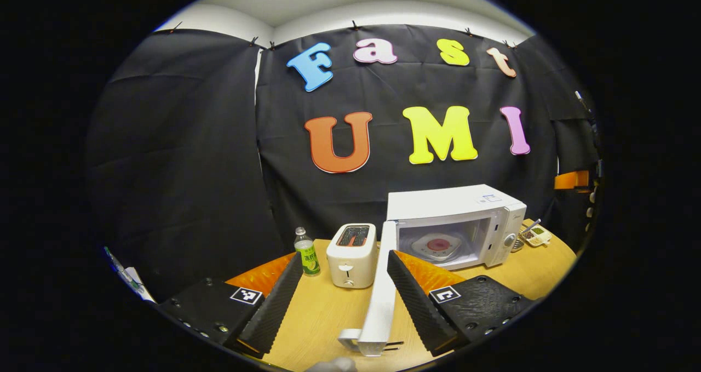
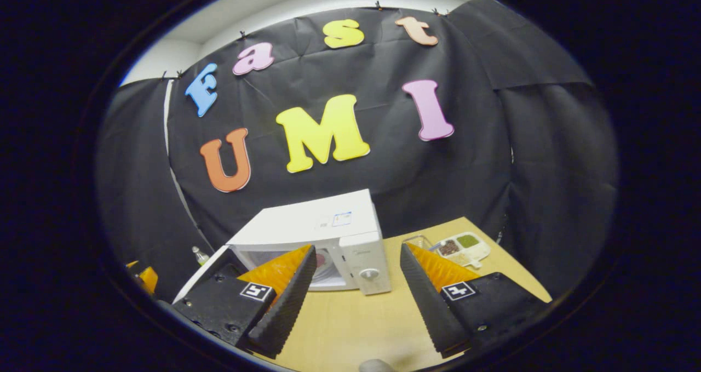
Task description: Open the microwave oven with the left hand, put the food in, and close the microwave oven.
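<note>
While door (image 1: 380, 284) stands between spread left gripper (image 1: 345, 290) fingers, microwave (image 1: 454, 224) ahead

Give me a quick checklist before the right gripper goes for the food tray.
1. Microwave door swung open: ok.
2. Cavity reachable, pink turntable plate inside: ok.
3. Left gripper jaws apart, door edge between them, not clamped: ok.
4. Right gripper open and empty: ok.
5. Food tray on the table right of the microwave, not picked up yet: not ok.
6. Tray handle graspable: cannot tell.
</note>
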### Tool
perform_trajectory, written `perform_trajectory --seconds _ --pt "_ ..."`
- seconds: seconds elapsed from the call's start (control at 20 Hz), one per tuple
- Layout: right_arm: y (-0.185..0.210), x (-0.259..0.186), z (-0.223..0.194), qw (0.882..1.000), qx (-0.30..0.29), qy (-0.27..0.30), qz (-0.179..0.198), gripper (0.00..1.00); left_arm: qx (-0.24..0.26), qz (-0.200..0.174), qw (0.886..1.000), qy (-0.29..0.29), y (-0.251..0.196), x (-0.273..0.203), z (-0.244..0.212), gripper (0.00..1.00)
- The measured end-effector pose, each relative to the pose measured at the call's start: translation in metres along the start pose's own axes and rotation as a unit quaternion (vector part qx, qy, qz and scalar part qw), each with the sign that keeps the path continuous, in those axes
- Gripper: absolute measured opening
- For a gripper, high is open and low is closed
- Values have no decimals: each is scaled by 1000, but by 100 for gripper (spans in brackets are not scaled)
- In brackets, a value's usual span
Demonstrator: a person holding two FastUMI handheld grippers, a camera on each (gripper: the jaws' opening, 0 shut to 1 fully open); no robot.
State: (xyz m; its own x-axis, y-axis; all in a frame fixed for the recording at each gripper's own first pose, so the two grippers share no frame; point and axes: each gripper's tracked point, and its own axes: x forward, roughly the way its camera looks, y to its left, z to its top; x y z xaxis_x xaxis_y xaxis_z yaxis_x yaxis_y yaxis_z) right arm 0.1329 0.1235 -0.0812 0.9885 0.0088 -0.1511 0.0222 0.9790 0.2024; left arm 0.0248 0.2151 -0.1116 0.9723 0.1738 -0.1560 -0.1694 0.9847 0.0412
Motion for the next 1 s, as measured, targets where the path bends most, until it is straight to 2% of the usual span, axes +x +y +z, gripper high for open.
perform_trajectory --seconds 0.2,0.45,0.55,0.6,0.65,0.75,1.0 --pt "-32 -29 23 999 -25 -16 -32 97 17 11 1000 4 31 14 -18 95" --pt "-50 -53 24 997 -43 0 -57 98 15 39 998 42 64 19 -66 95" --pt "-53 -61 27 997 -47 1 -66 98 9 39 998 56 70 19 -82 91" --pt "-53 -64 26 997 -43 3 -65 98 4 35 997 63 71 19 -89 72" --pt "-52 -65 25 997 -41 8 -64 98 0 40 997 68 74 23 -95 49" --pt "-57 -70 26 996 -40 11 -73 98 -9 23 998 66 70 23 -109 2" --pt "-64 -83 30 996 -30 13 -89 98 -2 -2 996 90 58 27 -146 0"
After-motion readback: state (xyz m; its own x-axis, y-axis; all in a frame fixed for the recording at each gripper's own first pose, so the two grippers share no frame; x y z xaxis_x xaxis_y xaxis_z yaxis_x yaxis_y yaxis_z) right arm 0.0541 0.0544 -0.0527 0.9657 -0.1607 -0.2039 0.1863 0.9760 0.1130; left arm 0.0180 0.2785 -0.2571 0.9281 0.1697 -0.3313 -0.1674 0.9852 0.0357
